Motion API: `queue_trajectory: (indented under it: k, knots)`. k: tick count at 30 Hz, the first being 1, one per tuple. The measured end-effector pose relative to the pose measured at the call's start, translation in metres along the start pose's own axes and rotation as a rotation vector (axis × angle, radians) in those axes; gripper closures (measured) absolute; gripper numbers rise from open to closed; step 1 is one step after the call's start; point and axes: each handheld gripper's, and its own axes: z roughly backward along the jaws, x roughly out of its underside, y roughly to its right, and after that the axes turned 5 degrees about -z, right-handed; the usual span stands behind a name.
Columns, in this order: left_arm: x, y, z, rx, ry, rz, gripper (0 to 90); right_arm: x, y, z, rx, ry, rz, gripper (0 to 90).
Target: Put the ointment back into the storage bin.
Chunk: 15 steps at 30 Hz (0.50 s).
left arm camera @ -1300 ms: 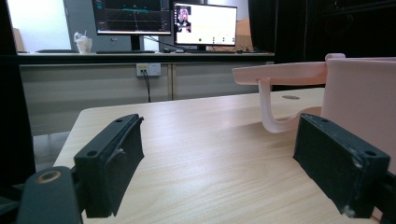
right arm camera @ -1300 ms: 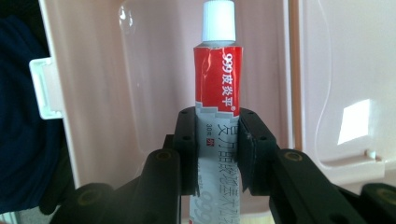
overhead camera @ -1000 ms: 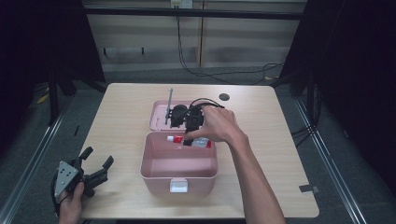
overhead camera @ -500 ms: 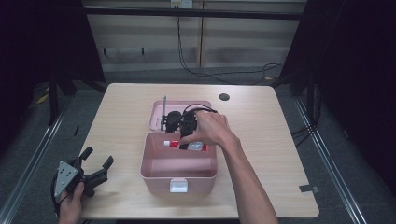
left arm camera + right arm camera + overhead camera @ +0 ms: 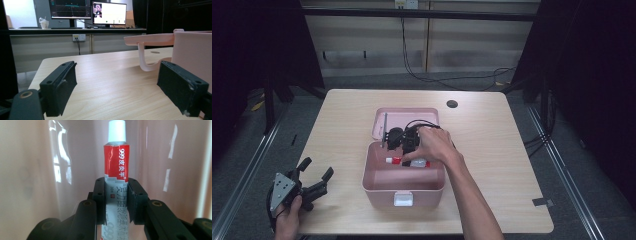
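A pink plastic box (image 5: 377,185) stands open on the table, its lid (image 5: 407,118) lying flat behind it. My right gripper (image 5: 408,159) reaches down into the box, shut on a red and white ointment tube (image 5: 398,161). In the right gripper view the tube (image 5: 116,162) sticks out past the pads (image 5: 99,200), white cap foremost, close to the pink inner wall (image 5: 32,170). My left gripper (image 5: 314,175) rests near the table's front left corner, jaws wide open and empty. Its view looks along the tabletop at the box's side (image 5: 192,50) and lid (image 5: 150,39).
A dark round hole (image 5: 452,104) sits in the tabletop behind the box on the right. A small dark mark (image 5: 539,202) lies near the front right edge. Beyond the far edge are cables and a wall; monitors (image 5: 108,13) stand on a desk farther off.
The right hand has moved toward the front and sunk, carrying the tube from above the lid down into the box. The left gripper has stayed where it was.
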Motion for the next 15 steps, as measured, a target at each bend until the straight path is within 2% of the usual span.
queue_trajectory:
  k: [5,6,8,15]
  knots:
    - [0.000,0.000,0.000,0.000,0.001,0.002,15.5,-0.003,-0.004,-0.007,0.008,-0.015,0.008,71.2]
    - [0.000,0.000,0.000,0.000,0.000,0.000,15.5,-0.003,-0.004,-0.008,0.011,-0.012,0.024,71.2]
    - [0.000,0.000,0.000,0.001,0.001,0.000,15.5,-0.006,-0.006,-0.013,0.025,-0.038,0.032,71.2]
    - [0.000,0.000,0.000,0.003,0.001,0.005,15.5,-0.007,-0.006,-0.025,0.024,-0.031,0.041,71.1]
